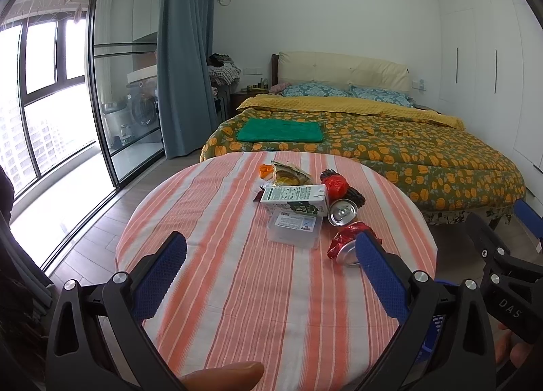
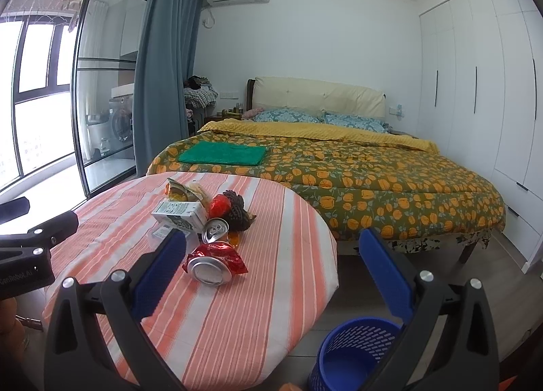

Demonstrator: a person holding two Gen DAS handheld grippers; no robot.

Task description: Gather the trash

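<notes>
Trash lies in a pile on the round striped table (image 1: 237,289) (image 2: 271,221): a crushed red can (image 1: 346,245) (image 2: 212,263), a second can (image 1: 342,211) (image 2: 214,229), a white-green carton (image 1: 293,199) (image 2: 178,212), a clear plastic box (image 1: 293,229), snack wrappers (image 1: 288,175) (image 2: 181,190), a red wrapper (image 1: 334,185) (image 2: 220,206) and a dark mesh item (image 2: 237,211). My left gripper (image 1: 271,255) is open and empty, short of the pile. My right gripper (image 2: 271,255) is open and empty, above the table's right edge. A blue mesh bin (image 2: 353,353) stands on the floor right of the table.
A bed (image 1: 373,143) (image 2: 339,173) with a floral cover and a green cloth (image 1: 280,130) stands right behind the table. Glass partition and curtain (image 1: 183,51) on the left, white wardrobes (image 2: 475,85) on the right. Wood floor lies between table and bed.
</notes>
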